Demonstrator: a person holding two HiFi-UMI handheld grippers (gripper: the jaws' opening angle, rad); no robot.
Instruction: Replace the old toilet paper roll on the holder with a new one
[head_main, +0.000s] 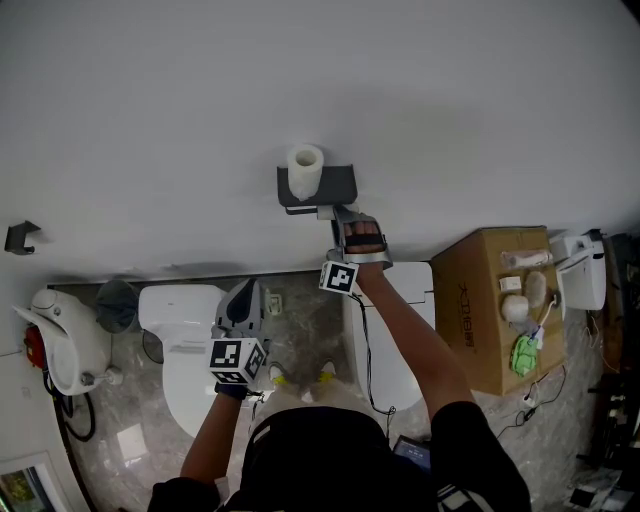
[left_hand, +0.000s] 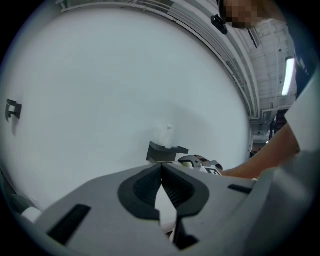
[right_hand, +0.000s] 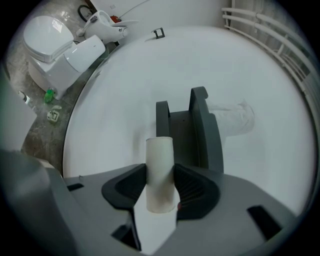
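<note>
A dark grey holder (head_main: 335, 186) hangs on the white wall, and a full white paper roll (head_main: 305, 170) stands upright on its top. My right gripper (head_main: 338, 213) is just below the holder, shut on an empty cardboard tube (right_hand: 159, 172) that sticks out between its pads. In the right gripper view the holder (right_hand: 192, 131) is straight ahead, with the full roll (right_hand: 232, 120) behind it. My left gripper (head_main: 243, 297) hangs lower and to the left, shut with nothing in it. The left gripper view shows the holder (left_hand: 163, 152), the roll (left_hand: 165, 134) and my right gripper (left_hand: 200, 163) ahead.
A white toilet (head_main: 188, 352) stands below left, with a wall-mounted white fixture (head_main: 58, 338) further left. A cardboard box (head_main: 492, 312) carrying small items is at the right. A small dark hook (head_main: 20, 237) is fixed on the wall at the far left.
</note>
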